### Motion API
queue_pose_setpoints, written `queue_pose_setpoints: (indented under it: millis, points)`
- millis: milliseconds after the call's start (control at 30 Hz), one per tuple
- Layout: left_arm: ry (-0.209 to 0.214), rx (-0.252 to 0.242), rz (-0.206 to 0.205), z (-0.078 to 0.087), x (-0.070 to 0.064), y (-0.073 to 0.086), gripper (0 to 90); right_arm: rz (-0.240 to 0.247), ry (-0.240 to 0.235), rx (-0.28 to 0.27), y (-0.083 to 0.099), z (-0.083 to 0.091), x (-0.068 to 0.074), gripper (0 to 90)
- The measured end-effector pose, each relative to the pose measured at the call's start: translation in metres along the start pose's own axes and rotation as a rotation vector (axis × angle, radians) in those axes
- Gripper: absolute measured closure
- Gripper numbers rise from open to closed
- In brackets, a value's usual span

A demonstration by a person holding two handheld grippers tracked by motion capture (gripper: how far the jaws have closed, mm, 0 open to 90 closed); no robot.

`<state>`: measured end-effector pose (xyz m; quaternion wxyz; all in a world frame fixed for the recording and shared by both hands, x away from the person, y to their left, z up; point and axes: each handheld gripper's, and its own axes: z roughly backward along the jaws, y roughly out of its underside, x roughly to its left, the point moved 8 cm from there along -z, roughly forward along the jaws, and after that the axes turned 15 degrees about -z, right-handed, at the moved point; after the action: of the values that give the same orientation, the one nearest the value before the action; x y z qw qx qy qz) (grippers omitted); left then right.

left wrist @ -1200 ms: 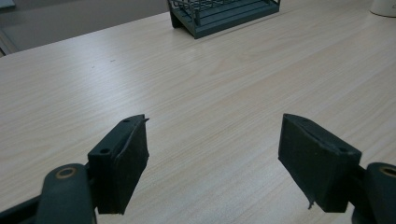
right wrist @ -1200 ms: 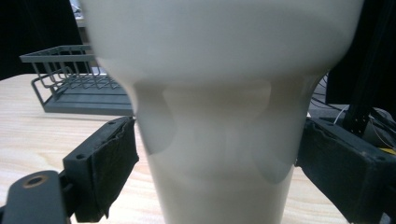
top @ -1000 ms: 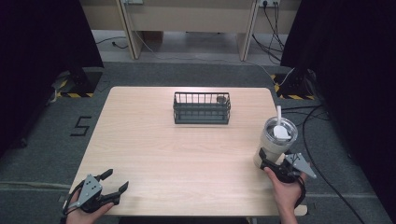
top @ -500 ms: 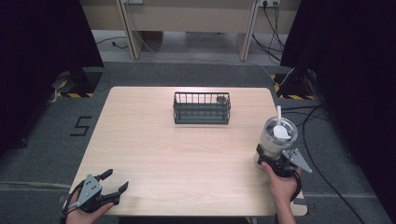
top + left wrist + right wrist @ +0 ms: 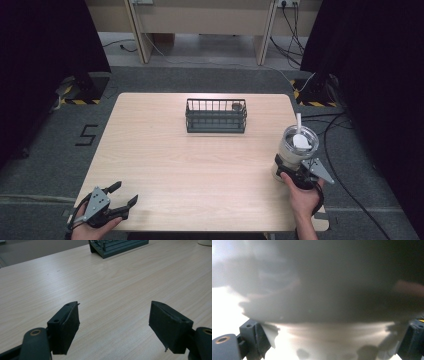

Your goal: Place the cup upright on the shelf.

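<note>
The one mark I can read is a dark "5" (image 5: 88, 135) on the grey floor left of the table (image 5: 165, 155); I see no label on the cup or the basket.

My left gripper (image 5: 122, 196) rests at the near left corner of the table, jaws spread wide with nothing between them; in the left gripper view the gripper (image 5: 114, 317) shows bare wood between its two black pads (image 5: 66, 327), and the basket (image 5: 117, 246) lies well ahead.

My right gripper (image 5: 295, 172) sits at the near right edge, its jaws set either side of the base of the cup (image 5: 296, 150); in the right gripper view the cup (image 5: 332, 315) is so close and blurred that I can see a jaw at each side of it but cannot be sure they press on it; it looks like a grip.

The cup stands upright, long axis vertical, with a clear lid and a white straw (image 5: 299, 124) rising from it, tilted slightly toward the far side; its base is on the table near the right edge.

The dark wire basket (image 5: 216, 116) stands at the far middle of the table, long side running left to right, well apart from both grippers; a small dark thing (image 5: 237, 106) lies in its right far corner, too small to tell what.
</note>
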<state>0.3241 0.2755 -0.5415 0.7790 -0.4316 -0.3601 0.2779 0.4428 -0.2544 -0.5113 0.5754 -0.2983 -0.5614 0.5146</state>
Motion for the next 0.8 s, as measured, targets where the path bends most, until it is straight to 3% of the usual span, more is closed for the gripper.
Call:
queue_pose_setpoints:
  millis: [800]
  points:
    - [-0.004,0.005,0.004,-0.001,0.0,0.001,23.8,0.006,0.01,-0.001,-0.016,-0.005,0.001,9.9]
